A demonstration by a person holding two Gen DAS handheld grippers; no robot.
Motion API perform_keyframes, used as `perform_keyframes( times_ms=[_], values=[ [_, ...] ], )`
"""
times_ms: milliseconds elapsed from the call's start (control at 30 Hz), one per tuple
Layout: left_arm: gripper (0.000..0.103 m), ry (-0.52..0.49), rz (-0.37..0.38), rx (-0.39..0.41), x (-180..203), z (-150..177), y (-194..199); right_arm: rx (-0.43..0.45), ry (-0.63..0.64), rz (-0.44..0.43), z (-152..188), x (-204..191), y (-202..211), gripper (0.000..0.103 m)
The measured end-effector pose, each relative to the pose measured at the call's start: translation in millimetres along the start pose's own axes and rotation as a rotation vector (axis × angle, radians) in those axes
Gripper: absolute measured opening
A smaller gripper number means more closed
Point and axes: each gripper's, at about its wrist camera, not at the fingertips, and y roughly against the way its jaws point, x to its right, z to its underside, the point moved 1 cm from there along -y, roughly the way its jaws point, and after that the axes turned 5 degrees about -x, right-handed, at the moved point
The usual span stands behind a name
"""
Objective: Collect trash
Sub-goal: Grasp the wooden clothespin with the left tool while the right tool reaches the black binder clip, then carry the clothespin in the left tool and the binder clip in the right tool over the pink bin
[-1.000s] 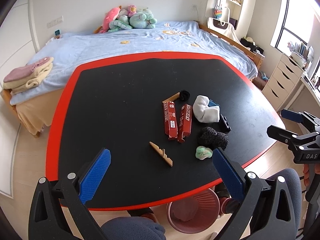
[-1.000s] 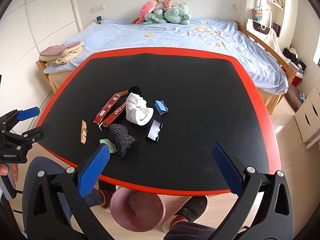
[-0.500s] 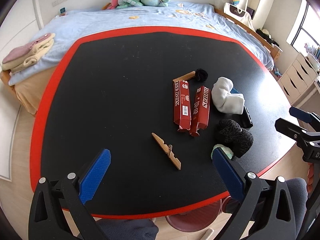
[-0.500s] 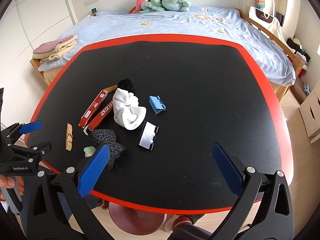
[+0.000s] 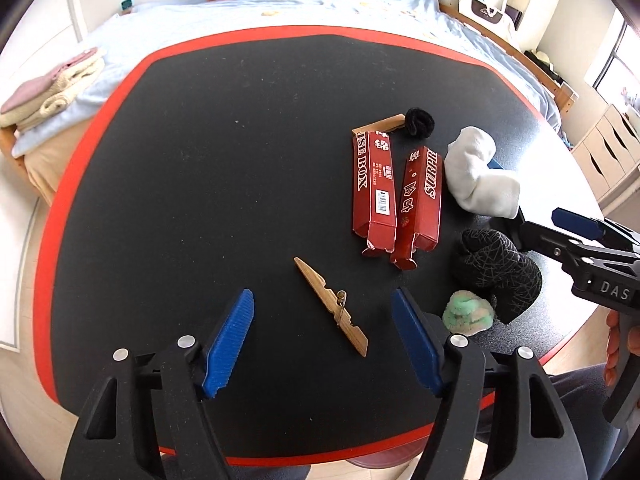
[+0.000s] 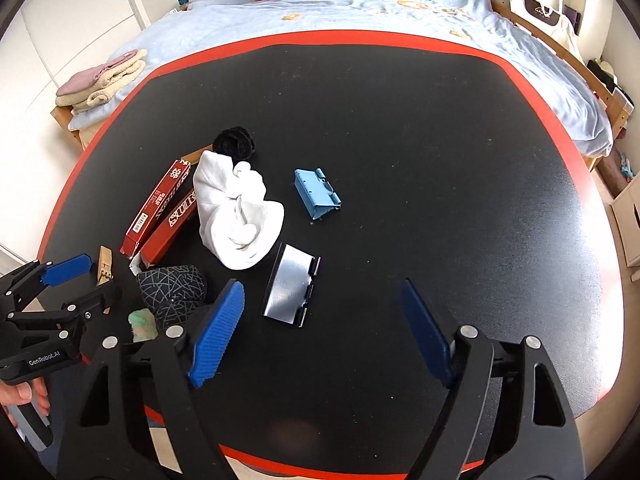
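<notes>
Trash on black table [image 5: 200, 200]: two red boxes [image 5: 396, 196], flattened, open-ended.

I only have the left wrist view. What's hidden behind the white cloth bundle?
Observer: A light blue metal binder clip lies on the black table, apart from the white cloth bundle.
Operator: Anything else over there?
Observer: A shiny black binder clip lies nearer the table's front edge, close beside the bundle.
Operator: Is the right gripper carrying something?
Observer: No, the right gripper has open, empty jaws above the table.
</notes>
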Motion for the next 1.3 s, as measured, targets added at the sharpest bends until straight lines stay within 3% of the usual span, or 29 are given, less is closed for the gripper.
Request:
perform_keyframes(
  times_ms=[33,200,300,367,600,867,1300],
  values=[
    [0.065,-0.002,-0.005,0.005,0,0,0,-0.003,0.01,0.006,0,-2,-2,0.069],
    [0.031,-0.022,-0.024,0.021,-7,-1,1,0.002,0.058,0.034,2,-8,-6,0.052],
    [0.015,-0.036,-0.018,0.024,-11,-2,1,0.007,0.073,0.047,2,-9,-5,0.027],
    [0.012,-0.046,-0.01,0.024,-13,-3,1,0.006,0.079,0.043,3,-8,-5,0.025],
    [0.011,-0.065,0.022,0.03,-16,-4,5,0.018,0.068,0.024,8,-5,4,0.025],
    [0.011,-0.12,0.07,0.069,-12,4,34,0.065,0.069,0.0,16,-6,44,0.025],
    [0.011,-0.262,0.16,0.117,14,40,89,0.125,0.107,-0.067,69,-26,116,0.025]
  ],
)
